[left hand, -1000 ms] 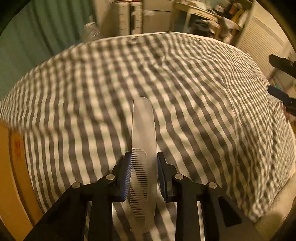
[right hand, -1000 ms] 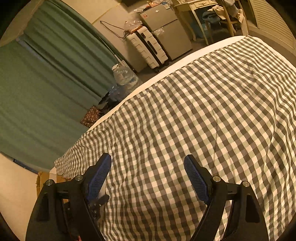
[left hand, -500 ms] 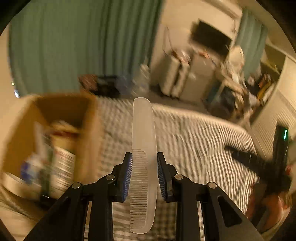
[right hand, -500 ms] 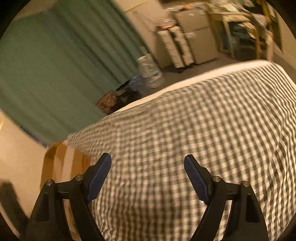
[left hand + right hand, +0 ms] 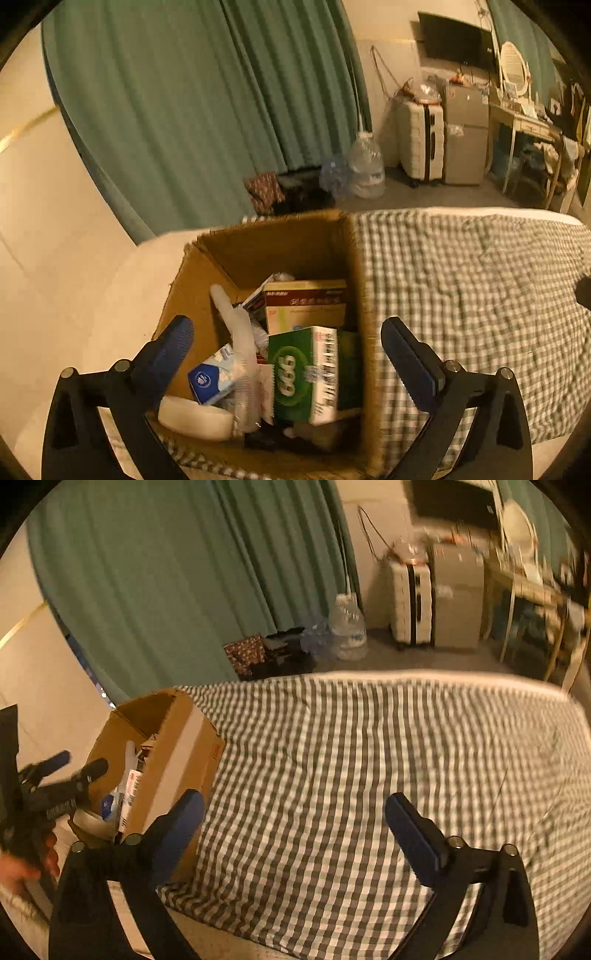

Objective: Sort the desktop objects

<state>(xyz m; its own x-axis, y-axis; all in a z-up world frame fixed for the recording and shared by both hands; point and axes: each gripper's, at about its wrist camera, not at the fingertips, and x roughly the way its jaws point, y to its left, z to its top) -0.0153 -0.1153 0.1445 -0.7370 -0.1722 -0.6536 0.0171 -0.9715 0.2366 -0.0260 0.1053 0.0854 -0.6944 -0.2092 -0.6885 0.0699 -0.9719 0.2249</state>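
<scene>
My left gripper point(image 5: 288, 347) is open and empty above an open cardboard box point(image 5: 325, 236) on the bed's left edge. The clear plastic comb point(image 5: 240, 343) lies in the box, leaning among a green carton point(image 5: 303, 373), a red and yellow carton point(image 5: 306, 302), a blue tissue pack point(image 5: 214, 376) and a white roll point(image 5: 195, 421). My right gripper point(image 5: 295, 834) is open and empty over the checked bedspread point(image 5: 388, 757). In the right wrist view the box point(image 5: 173, 753) and my left gripper point(image 5: 74, 768) are at the left.
Green curtains point(image 5: 203, 103) hang behind the bed. A water jug point(image 5: 365, 166), a white suitcase point(image 5: 421, 140), a small fridge point(image 5: 465, 133) and a desk point(image 5: 524, 122) stand on the floor beyond. A beige wall point(image 5: 44, 221) is at the left.
My left gripper swung left from the bedspread to over the box, opened and let the comb go into it. My right gripper turned left and stays open.
</scene>
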